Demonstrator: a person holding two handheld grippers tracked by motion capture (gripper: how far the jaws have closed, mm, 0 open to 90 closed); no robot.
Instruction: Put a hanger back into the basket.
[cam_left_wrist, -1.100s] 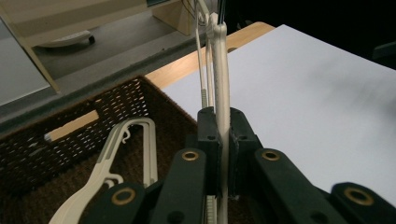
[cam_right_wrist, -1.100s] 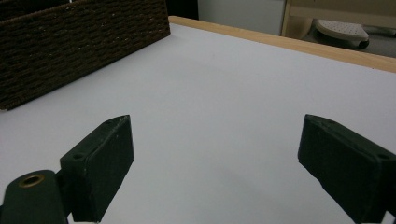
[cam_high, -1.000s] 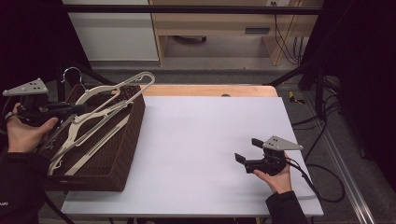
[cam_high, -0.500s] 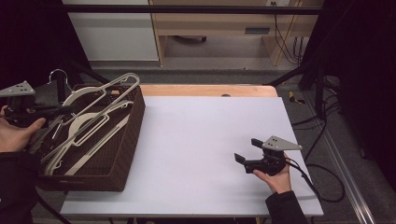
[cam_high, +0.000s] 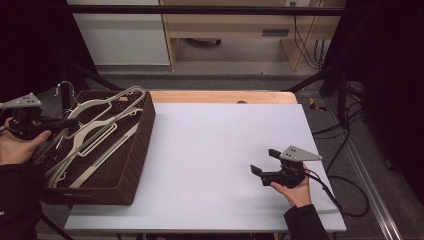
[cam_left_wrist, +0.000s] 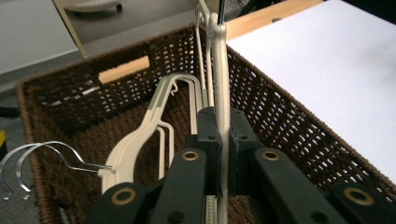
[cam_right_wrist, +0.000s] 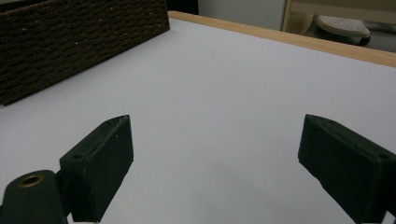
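A dark brown wicker basket (cam_high: 136, 150) stands at the table's left end with several cream plastic hangers (cam_high: 95, 147) lying in it. My left gripper (cam_high: 66, 121) is over the basket's left side, shut on the bar of the top cream hanger (cam_high: 111, 101), which leans up over the far rim. The left gripper view has the jaws (cam_left_wrist: 223, 128) pinched on that hanger (cam_left_wrist: 220, 56), with other hangers (cam_left_wrist: 150, 119) below in the basket (cam_left_wrist: 289, 126). My right gripper (cam_high: 264, 161) rests open near the table's front right, its jaws (cam_right_wrist: 215, 140) wide apart over bare table.
The white table top (cam_high: 220, 150) has a wooden strip (cam_high: 220, 96) along its far edge. Metal hanger hooks (cam_left_wrist: 32, 161) stick out over the basket's near left corner. Cables (cam_high: 345, 190) trail off the table's right side, and a shelf unit (cam_high: 235, 30) stands behind.
My left gripper has moved left and down with the cream hanger, lowering it toward the basket. The right gripper has stayed still.
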